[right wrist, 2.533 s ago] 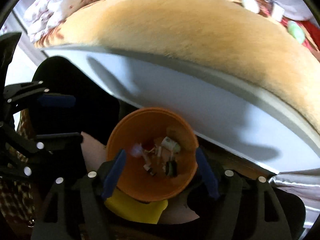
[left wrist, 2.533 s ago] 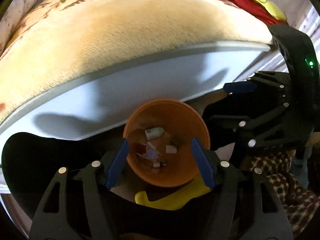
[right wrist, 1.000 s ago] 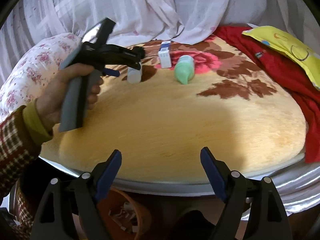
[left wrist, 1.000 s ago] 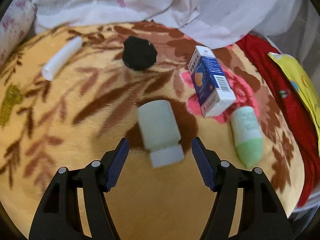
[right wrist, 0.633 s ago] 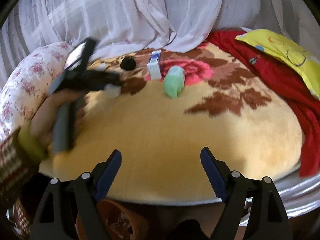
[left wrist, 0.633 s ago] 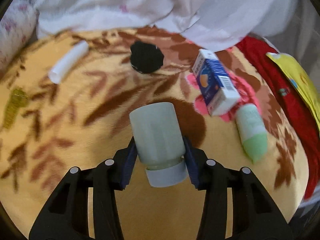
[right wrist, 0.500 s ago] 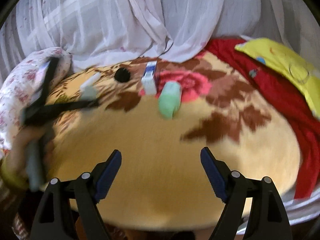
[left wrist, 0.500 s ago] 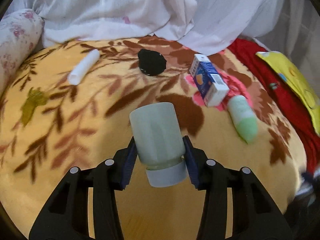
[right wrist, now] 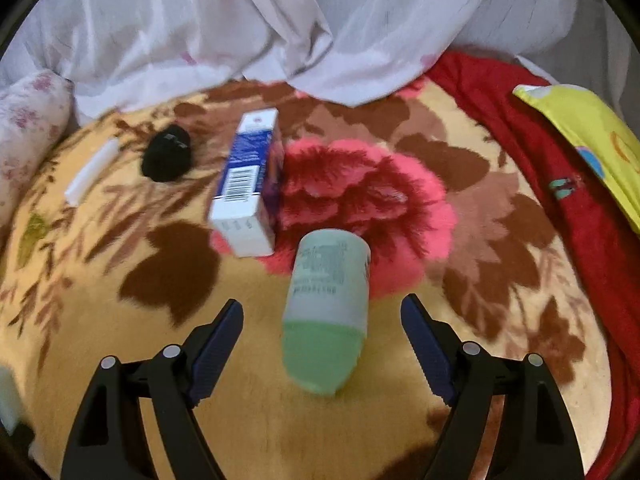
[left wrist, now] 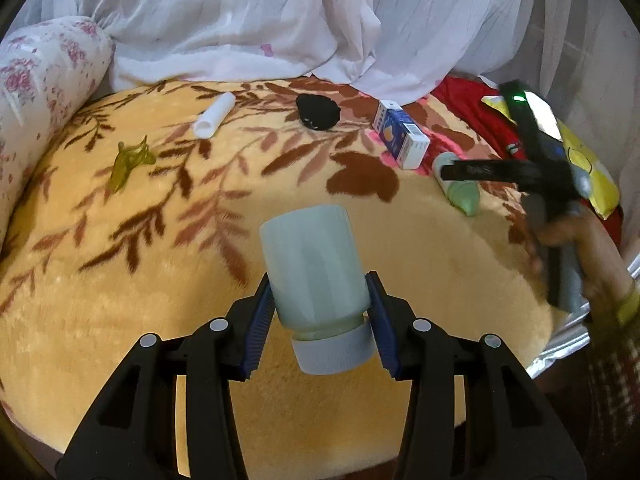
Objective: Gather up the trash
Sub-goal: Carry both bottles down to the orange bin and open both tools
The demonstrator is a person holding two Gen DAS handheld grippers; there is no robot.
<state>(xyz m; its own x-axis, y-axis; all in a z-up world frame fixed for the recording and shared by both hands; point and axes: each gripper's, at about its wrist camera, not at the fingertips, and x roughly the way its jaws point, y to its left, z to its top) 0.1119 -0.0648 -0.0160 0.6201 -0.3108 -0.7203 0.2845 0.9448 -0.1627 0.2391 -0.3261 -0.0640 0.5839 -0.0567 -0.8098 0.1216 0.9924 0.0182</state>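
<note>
My left gripper (left wrist: 320, 320) is shut on a pale green bottle with a white cap (left wrist: 314, 276) and holds it above the flowered blanket (left wrist: 120, 280). My right gripper (right wrist: 322, 344) is open, its fingers on either side of a green roll-on bottle (right wrist: 326, 312) that lies on the blanket. That bottle (left wrist: 464, 196) and the right gripper (left wrist: 508, 170) also show in the left wrist view. A blue and white carton (right wrist: 248, 184), a black lump (right wrist: 166, 158), a white tube (right wrist: 92, 176) and a yellow-green wrapper (left wrist: 128, 162) lie further back.
White curtain cloth (left wrist: 280, 20) hangs behind the bed. A floral bolster (left wrist: 36, 92) lies at the left. A red cloth (right wrist: 560, 160) and a yellow bag (right wrist: 588, 128) lie at the right. The bed's silver edge (left wrist: 568, 344) is at the lower right.
My left gripper shut on the pale green bottle and lifted it back from the blanket. My right gripper moved forward over the bed until the roll-on bottle lay between its open fingers.
</note>
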